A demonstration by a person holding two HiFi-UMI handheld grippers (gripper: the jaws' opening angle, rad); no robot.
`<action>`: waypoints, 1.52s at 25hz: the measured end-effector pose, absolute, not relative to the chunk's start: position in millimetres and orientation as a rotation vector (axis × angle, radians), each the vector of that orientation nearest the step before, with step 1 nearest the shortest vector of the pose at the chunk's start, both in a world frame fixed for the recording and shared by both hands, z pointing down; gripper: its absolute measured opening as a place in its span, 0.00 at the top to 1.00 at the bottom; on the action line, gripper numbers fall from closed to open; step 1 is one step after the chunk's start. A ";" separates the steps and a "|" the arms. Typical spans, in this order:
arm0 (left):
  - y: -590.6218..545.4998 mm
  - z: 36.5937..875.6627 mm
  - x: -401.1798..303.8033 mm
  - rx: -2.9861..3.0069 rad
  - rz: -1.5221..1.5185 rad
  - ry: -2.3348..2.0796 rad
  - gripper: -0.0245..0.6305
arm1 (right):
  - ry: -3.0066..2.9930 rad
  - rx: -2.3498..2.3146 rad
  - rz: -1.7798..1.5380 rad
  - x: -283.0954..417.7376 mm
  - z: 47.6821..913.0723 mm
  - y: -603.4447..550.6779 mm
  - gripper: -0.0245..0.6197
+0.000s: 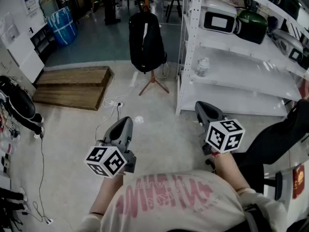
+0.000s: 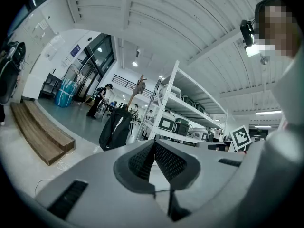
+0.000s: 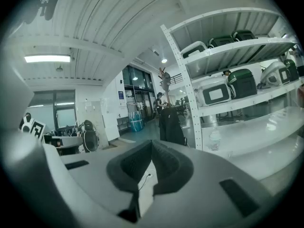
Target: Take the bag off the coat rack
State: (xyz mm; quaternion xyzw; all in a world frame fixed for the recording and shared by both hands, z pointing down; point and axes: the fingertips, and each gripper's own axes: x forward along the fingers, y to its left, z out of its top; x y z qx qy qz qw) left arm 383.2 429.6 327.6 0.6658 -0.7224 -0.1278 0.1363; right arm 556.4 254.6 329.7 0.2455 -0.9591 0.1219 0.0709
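- Hanging on the coat rack [image 1: 153,84], the black bag [image 1: 146,41] sits well ahead of both claws, just beside the white shelving unit [image 1: 190,57].
- Left claw [image 1: 124,123]: clenched, nothing between the jaws.
- Right claw [image 1: 202,107]: clenched, likewise empty.
- Floor [image 1: 159,134]: pale, hard surface; a power strip [image 1: 115,104] lies near a low wooden platform [image 1: 72,87].
- Shelves carry cases and a bottle [image 1: 203,66].

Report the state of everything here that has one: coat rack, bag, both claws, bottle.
coat rack: upright on its legs.
bag: hanging on the coat rack, untouched.
left claw: shut, empty.
right claw: shut, empty.
bottle: upright on the shelf.
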 end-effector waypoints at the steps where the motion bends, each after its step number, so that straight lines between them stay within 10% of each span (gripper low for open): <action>1: 429.6 327.6 383.0 1.931 -0.370 -2.092 0.96 | -2.883 0.742 0.361 556.4 330.1 254.4 0.95; 38: 471.1 383.5 259.0 1.790 -0.360 -2.098 0.96 | -2.798 0.673 0.384 426.3 387.9 281.7 0.95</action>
